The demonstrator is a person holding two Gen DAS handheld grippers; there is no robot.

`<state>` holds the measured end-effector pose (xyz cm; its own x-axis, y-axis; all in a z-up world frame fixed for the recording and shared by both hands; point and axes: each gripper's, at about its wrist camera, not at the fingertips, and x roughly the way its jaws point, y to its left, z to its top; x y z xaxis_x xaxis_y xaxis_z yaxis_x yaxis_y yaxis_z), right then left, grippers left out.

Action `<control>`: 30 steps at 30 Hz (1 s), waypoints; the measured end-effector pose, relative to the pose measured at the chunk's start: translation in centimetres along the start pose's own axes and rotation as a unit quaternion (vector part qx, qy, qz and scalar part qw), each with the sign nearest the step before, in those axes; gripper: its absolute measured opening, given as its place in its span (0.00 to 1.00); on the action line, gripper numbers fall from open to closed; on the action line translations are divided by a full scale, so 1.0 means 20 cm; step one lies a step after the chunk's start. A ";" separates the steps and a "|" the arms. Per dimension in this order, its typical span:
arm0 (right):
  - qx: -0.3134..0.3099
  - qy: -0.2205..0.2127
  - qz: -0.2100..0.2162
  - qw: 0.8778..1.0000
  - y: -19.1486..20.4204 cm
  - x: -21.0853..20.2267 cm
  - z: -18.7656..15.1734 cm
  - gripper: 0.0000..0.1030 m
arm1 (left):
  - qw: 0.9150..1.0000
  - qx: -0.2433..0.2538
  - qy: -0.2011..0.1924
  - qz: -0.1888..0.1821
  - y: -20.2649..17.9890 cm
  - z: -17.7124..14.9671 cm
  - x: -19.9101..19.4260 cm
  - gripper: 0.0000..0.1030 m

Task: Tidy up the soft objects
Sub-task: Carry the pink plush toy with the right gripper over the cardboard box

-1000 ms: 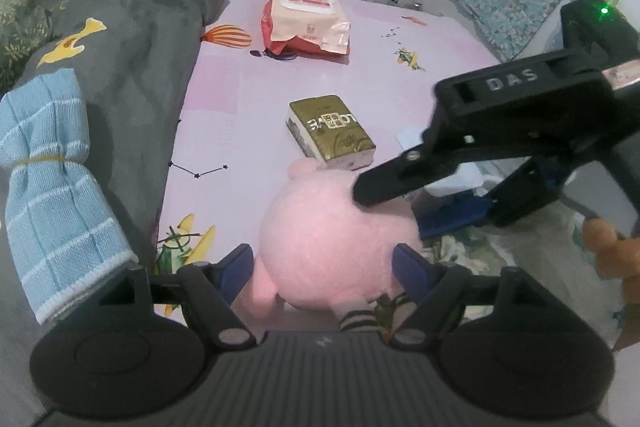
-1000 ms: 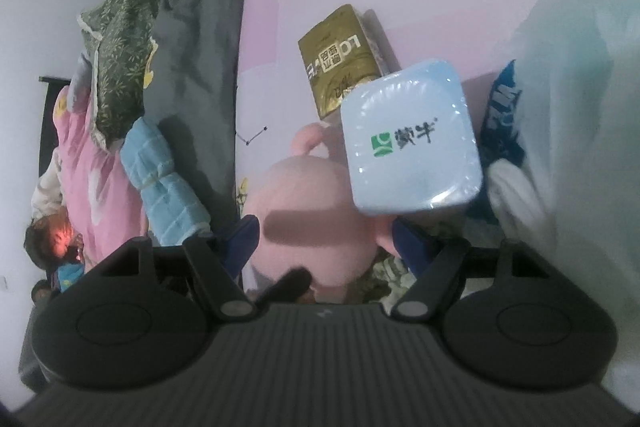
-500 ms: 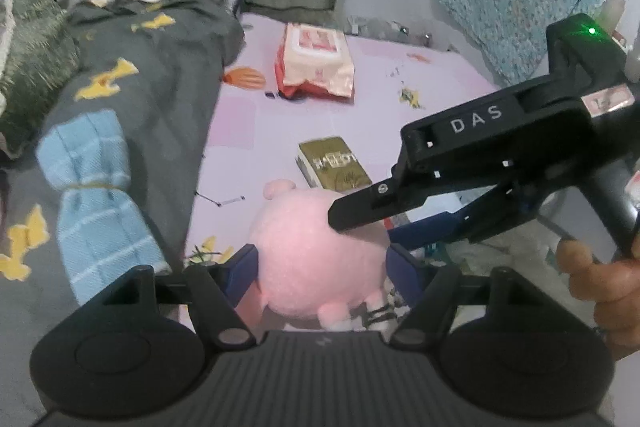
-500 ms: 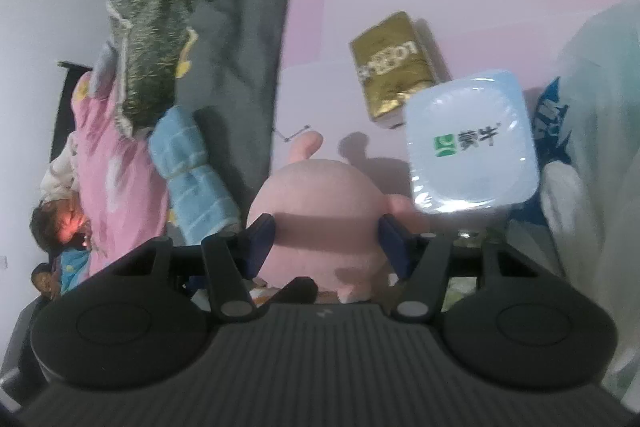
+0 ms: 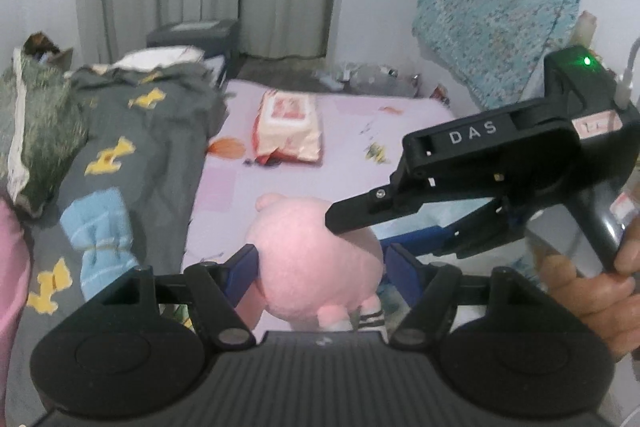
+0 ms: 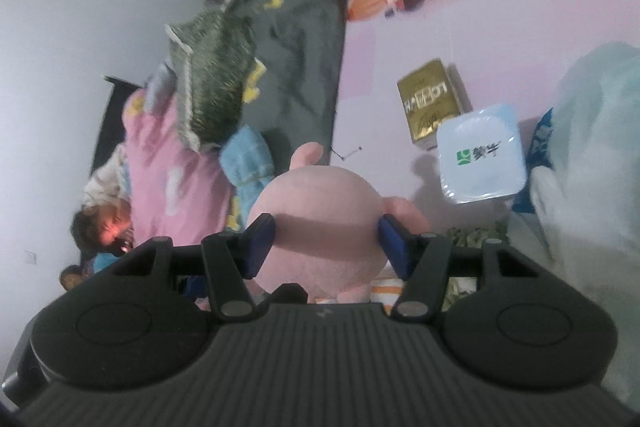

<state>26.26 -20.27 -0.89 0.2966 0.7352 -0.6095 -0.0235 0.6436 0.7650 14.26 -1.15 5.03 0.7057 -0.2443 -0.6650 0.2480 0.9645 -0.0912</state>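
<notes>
**Pink plush gripped from both sides above the bed**

Left wrist view: left tongs (image 5: pixel 318 261) closed narrow on the pink plush toy (image 5: pixel 314 251), blue pads pressing both flanks, toy apparently held above the lilac bed sheet (image 5: pixel 348 131). Right tongs (image 5: pixel 360 219) reaching in from the right, upper finger lying over the toy. Wipes pack (image 5: pixel 288 129) far, rolled blue towel (image 5: pixel 98 241) left on the grey quilt (image 5: pixel 132 131).

Right wrist view: right tongs (image 6: pixel 324 241) likewise pinching the plush toy (image 6: pixel 318 227) at its sides. Gold pack (image 6: pixel 430 101) and pale blue tub (image 6: pixel 480 155) right of it.

Step judged: carrying the toy, mid-transfer. Next move likely calls for one grip to release and a steady set-down among the soft things.
</notes>
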 end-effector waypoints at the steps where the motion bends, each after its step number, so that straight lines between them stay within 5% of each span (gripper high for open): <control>1: 0.002 -0.006 0.004 1.000 -0.01 -0.05 0.00 0.57 | 1.000 0.006 -0.005 -0.003 -0.04 0.02 -0.02 0.69; 9: 0.031 -0.079 0.021 0.996 -0.17 -0.53 -0.04 0.57 | 0.996 0.058 -0.034 -0.057 -0.44 0.14 -0.07 0.70; 14: 0.055 -0.134 0.002 0.989 -0.37 -0.89 -0.12 0.58 | 0.987 0.096 -0.041 -0.126 -0.77 0.20 -0.02 0.70; 17: 0.076 -0.150 -0.005 0.986 -0.52 -1.05 -0.16 0.57 | 0.974 0.113 -0.024 -0.196 -0.99 0.20 0.07 0.71; 23: 0.121 -0.176 -0.038 0.976 -0.81 -1.23 -0.21 0.57 | 0.965 0.163 0.006 -0.207 -1.31 0.13 0.28 0.67; 30: 0.156 -0.191 -0.044 0.968 -1.05 -1.31 -0.20 0.57 | 0.969 0.150 -0.009 -0.198 -1.17 0.14 0.26 0.70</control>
<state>15.11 -52.27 -1.84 0.6174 0.5099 -0.5989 0.2902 0.5601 0.7760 13.99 -25.34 5.74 0.5270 -0.5929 -0.6089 0.6805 0.7236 -0.1155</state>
